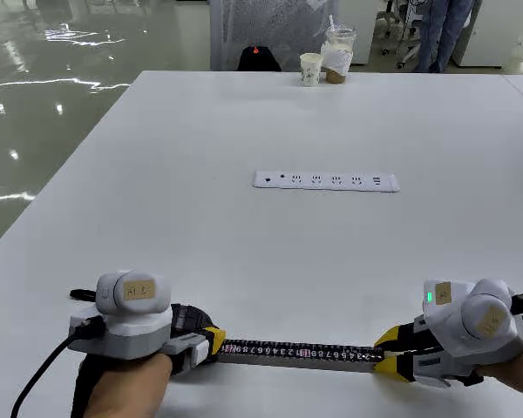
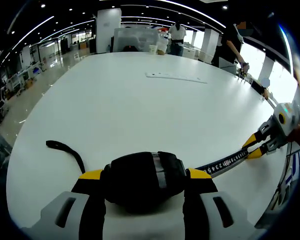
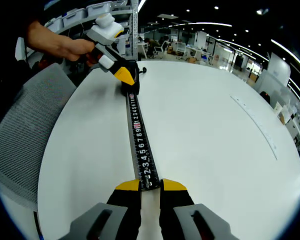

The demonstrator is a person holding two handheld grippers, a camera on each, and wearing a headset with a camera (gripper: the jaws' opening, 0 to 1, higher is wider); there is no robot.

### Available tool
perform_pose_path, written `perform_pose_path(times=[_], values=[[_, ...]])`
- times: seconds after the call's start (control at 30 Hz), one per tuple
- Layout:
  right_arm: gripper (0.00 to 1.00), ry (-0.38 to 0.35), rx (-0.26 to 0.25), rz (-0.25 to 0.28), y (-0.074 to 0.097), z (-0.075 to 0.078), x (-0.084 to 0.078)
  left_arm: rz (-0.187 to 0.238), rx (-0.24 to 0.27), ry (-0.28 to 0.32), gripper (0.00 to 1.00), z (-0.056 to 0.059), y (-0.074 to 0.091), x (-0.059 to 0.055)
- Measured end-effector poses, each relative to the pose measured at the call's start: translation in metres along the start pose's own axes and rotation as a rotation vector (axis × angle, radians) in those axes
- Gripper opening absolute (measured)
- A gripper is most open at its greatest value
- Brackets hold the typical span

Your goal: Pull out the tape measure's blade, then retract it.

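Observation:
The black tape measure case [image 1: 190, 324] sits near the front edge of the white table [image 1: 244, 252], and my left gripper [image 1: 204, 338] is shut on it. In the left gripper view the case [image 2: 140, 186] sits between the yellow-tipped jaws of the left gripper [image 2: 146, 173], and its black wrist strap [image 2: 65, 150] trails off to the left. The blade [image 1: 301, 351] lies flat on the table, stretched out to the right. My right gripper [image 1: 385, 353] is shut on the blade's end. The right gripper view shows the right gripper [image 3: 150, 185] pinching the blade [image 3: 138, 135], which runs away to the case [image 3: 130, 89].
A white power strip [image 1: 325, 181] lies mid-table. Two cups [image 1: 311, 68] [image 1: 338, 52] stand at the far edge. A grey mesh chair [image 3: 20, 145] is beside the table. People stand beyond the far end.

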State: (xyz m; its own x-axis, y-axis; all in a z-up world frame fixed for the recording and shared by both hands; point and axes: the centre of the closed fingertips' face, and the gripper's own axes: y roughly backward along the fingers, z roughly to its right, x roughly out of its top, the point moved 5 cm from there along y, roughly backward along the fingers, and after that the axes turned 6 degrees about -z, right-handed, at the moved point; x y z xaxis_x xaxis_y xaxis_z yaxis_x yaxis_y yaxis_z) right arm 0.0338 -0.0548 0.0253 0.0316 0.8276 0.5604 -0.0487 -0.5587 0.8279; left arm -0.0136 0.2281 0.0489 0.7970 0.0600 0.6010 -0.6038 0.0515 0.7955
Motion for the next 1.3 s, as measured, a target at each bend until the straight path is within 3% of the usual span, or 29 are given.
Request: perform_pose_path(times=[1.3], values=[[0.1,0.022,0.022,0.027,-0.018,-0.006,0.029,0.0,-0.013,0.009,0.57,-0.001,0.0,0.001]])
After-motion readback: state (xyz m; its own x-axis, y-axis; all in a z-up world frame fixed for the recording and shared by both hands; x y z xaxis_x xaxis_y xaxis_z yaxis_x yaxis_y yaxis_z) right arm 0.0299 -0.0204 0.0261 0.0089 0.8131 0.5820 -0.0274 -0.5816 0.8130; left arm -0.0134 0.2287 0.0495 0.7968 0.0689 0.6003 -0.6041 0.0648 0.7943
